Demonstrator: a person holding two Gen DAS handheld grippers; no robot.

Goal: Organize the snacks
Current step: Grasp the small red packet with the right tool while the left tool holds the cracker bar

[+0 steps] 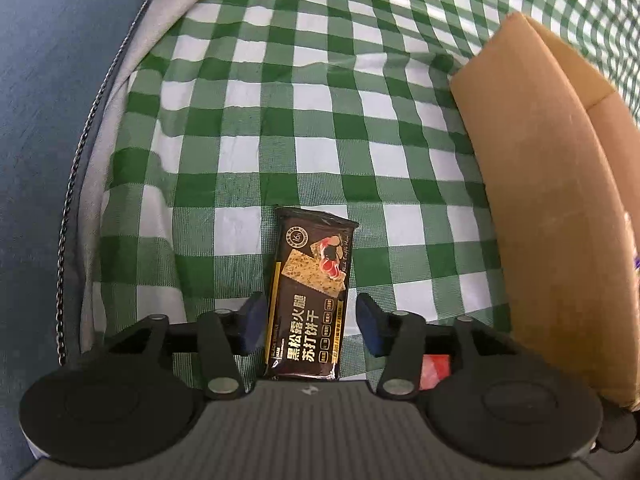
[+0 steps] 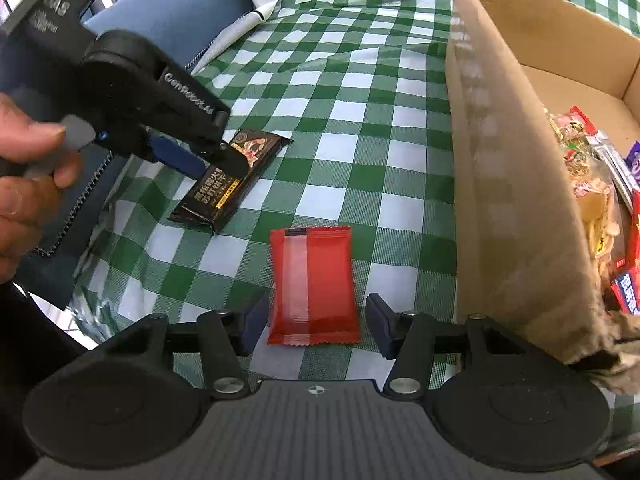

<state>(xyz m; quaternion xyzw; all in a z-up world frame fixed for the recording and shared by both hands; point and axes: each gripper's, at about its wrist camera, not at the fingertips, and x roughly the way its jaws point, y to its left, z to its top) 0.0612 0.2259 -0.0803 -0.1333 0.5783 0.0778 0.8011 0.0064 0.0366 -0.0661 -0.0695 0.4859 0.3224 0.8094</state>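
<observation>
tools (image 1: 310,324) (image 2: 316,322) straddle cracker pack (image 1: 310,296), red packet (image 2: 312,284).

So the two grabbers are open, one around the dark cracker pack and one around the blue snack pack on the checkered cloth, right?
Almost. The pack between the right gripper's open fingers is red, not blue: the right wrist view shows the red snack pack flat on the checkered cloth. The rest holds: the left gripper is open around the dark cracker pack.

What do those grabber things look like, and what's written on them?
Both grippers, left gripper and right gripper, are black plastic with round hinge discs, silver screws and dark blue pads on the jaws. White lettering reads "GenRobot.AI" on the left one. A bare hand holds its grey handle.
</observation>
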